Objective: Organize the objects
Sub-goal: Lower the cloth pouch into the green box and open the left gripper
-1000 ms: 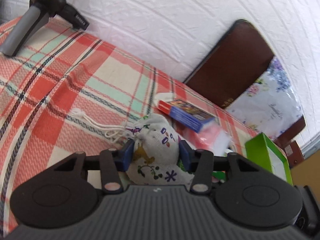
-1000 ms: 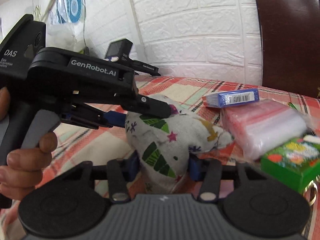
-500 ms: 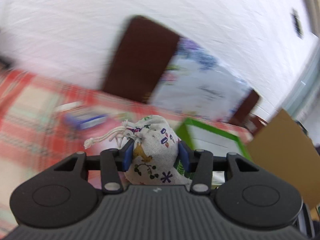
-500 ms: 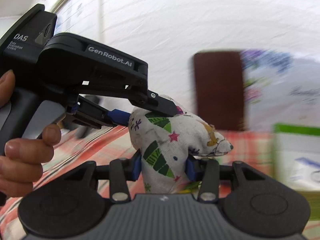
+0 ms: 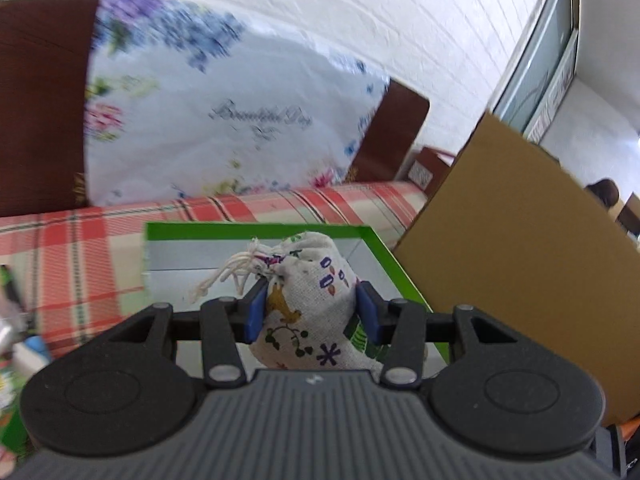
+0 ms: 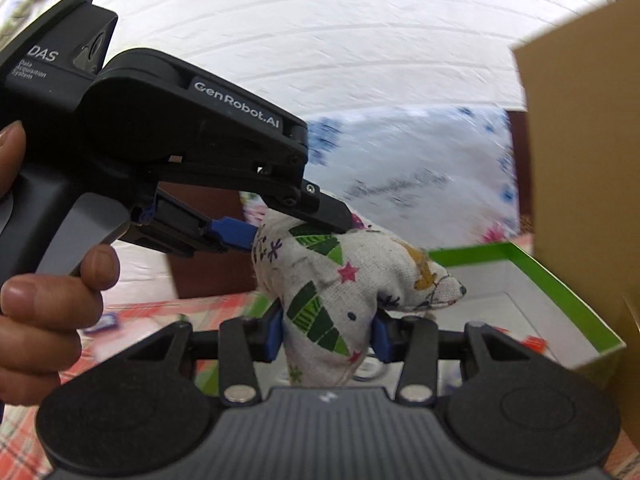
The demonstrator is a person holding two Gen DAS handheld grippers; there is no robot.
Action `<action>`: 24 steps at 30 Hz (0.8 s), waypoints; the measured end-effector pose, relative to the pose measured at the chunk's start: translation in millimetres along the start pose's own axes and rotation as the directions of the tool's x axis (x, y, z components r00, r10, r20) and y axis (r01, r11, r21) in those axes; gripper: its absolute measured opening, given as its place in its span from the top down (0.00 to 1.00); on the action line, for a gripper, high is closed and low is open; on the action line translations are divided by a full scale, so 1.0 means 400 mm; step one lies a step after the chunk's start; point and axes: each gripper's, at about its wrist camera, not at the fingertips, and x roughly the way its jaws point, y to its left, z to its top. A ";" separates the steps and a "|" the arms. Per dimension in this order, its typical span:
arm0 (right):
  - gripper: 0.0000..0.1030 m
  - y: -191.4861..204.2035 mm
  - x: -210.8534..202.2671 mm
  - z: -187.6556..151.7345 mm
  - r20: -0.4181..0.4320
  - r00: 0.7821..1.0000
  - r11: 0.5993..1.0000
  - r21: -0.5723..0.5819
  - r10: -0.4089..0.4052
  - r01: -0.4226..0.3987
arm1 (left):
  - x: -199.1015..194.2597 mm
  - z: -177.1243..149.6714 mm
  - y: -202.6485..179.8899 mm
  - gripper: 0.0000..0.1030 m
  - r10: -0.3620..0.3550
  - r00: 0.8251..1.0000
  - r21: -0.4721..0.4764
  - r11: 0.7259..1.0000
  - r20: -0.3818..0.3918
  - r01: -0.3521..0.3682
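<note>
A small printed cloth drawstring pouch hangs in the air, held by both grippers at once. My left gripper is shut on its neck end, the white cord dangling to the left. My right gripper is shut on the pouch's lower part, with the left gripper's fingers pinching it from the upper left. Below and beyond the pouch lies an open green box with a pale grey inside; in the right wrist view the green box sits at the right.
A plaid red tablecloth covers the table. A tall brown cardboard panel stands right beside the box. A floral white bag leans on dark brown chair backs. A person's hand grips the left tool's handle.
Both grippers carried the pouch off the tablecloth and swung right together, from beside the blue box and plastic bags to above the open green box. Grips unchanged.
</note>
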 end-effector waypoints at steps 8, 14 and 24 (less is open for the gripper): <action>0.53 -0.076 0.070 -0.003 -0.034 0.993 0.993 -0.035 -0.115 0.113 | 0.100 0.023 -0.020 0.49 0.039 0.998 -0.001 0.999 -0.045 -0.040; 0.24 -0.085 0.058 -0.012 0.007 0.983 0.982 -0.040 -0.185 0.185 | 0.044 0.009 -0.007 0.49 0.065 0.998 0.000 0.998 -0.021 -0.065; 0.25 0.000 -0.067 -0.020 0.069 0.995 0.995 -0.054 -0.078 0.081 | -0.208 -0.121 0.084 0.49 0.183 0.982 -0.051 0.982 0.040 -0.181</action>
